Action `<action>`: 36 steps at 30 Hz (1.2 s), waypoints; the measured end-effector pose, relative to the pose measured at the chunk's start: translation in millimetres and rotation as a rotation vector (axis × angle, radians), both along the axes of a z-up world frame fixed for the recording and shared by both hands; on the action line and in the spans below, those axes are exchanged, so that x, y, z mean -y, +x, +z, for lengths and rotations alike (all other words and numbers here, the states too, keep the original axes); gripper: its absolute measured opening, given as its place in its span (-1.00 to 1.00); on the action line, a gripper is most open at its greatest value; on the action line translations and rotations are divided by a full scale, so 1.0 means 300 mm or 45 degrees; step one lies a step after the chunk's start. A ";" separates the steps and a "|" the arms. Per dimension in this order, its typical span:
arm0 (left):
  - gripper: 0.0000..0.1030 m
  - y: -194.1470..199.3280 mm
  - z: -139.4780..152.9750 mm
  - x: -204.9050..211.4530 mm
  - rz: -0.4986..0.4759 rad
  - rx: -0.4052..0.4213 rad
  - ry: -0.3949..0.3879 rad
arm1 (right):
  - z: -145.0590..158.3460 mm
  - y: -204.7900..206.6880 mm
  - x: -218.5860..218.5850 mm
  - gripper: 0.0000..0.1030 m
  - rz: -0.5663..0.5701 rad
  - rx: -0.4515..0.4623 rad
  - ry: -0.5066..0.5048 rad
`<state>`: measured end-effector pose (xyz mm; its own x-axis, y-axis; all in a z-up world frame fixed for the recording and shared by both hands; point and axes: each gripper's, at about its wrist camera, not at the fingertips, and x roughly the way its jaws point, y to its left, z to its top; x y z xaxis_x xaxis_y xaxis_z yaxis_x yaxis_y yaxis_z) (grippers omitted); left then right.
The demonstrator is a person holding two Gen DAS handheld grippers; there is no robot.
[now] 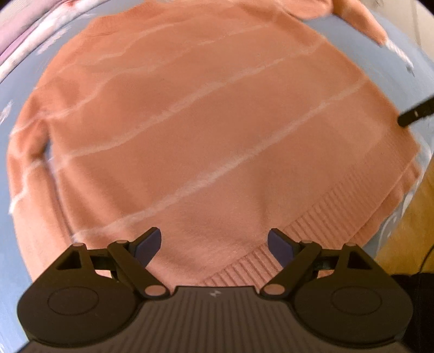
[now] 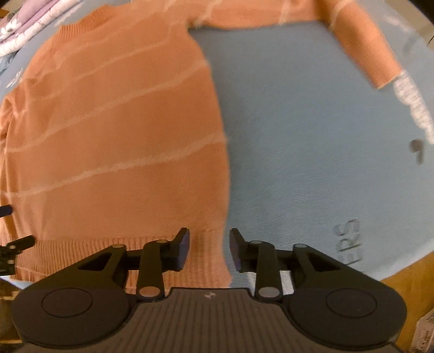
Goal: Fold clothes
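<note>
While both views are pretty blurry, the main thing is easy enough to read: an orange sweater (image 1: pixel 206 130) with thin pale stripes lies spread flat on a light blue sheet (image 2: pixel 312 135). From the left camera it fills nearly the whole frame, so its top edge and one sleeve get cut off at the upper right. A dark bit of the other tool pokes in at the right edge there, too little showing to say more.

The left gripper (image 1: pixel 214 248) hangs over the ribbed hem at the bottom middle of the frame, jaws spread wide with nothing between them.

The right gripper (image 2: pixel 208 248) sits right over the hem's lower right corner; the sweater's side edge runs down between the jaws, which stand partly apart and aren't pinching the fabric as far as I can see.

Right of that edge is a big stretch of bare sheet, with a sleeve (image 2: pixel 360 46) bending down at the upper right. Some printed letters (image 2: pixel 350 244) on the sheet at the lower right are too smeared to read. Folded purple floral cloth (image 2: pixel 24 24) sits in the upper left corner, mostly cropped.
</note>
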<state>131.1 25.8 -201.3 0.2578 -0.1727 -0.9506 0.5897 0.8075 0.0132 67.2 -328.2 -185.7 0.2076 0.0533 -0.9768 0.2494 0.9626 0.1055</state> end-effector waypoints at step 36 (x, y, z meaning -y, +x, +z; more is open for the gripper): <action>-0.77 0.121 -0.089 -0.660 0.561 -0.049 -0.114 | 0.106 0.297 -0.859 0.04 0.472 0.094 0.030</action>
<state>167.3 223.7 -228.1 0.2899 -0.1365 -0.9473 0.1880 0.9786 -0.0835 156.4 -70.4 -154.0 0.2400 0.1599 -0.9575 -0.1243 0.9833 0.1331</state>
